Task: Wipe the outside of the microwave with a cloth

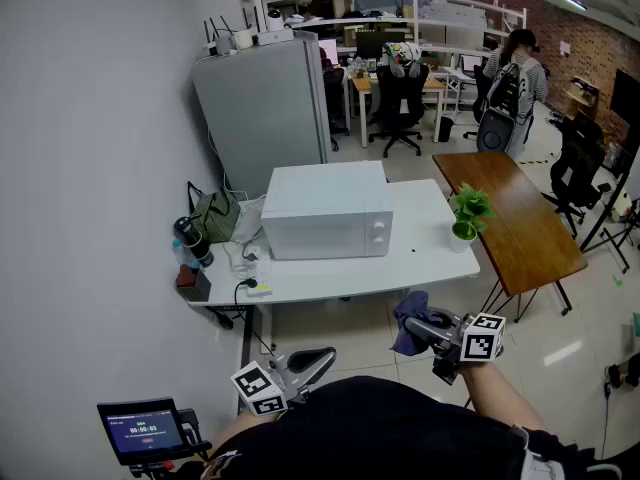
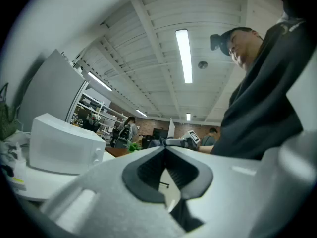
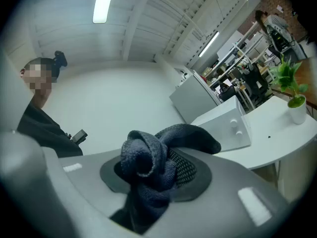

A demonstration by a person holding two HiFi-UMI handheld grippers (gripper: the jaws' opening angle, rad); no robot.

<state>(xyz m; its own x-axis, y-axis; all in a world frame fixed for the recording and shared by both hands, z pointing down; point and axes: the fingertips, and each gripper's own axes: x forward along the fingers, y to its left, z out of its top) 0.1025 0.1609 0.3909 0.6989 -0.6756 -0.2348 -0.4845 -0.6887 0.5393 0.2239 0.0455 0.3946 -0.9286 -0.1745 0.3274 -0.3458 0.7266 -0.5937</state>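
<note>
The white microwave (image 1: 328, 211) stands on a white table (image 1: 420, 258), its door and two knobs facing me; it also shows in the left gripper view (image 2: 62, 145) and the right gripper view (image 3: 229, 125). My right gripper (image 1: 418, 325) hangs in front of the table, below its edge, shut on a dark blue cloth (image 3: 146, 157) that bunches out between the jaws. The cloth (image 1: 403, 330) droops from the gripper. My left gripper (image 1: 318, 358) is low by my body, left of the right one, its jaw tips (image 2: 165, 150) touching with nothing between them.
A small plant in a white pot (image 1: 466, 216) sits on the table's right end, beside a wooden table (image 1: 520, 223). A green bag (image 1: 215, 214), a dark bottle (image 1: 192, 240) and cables crowd the left end. A grey cabinet (image 1: 265, 108) stands behind. A person (image 1: 510, 78) stands far back.
</note>
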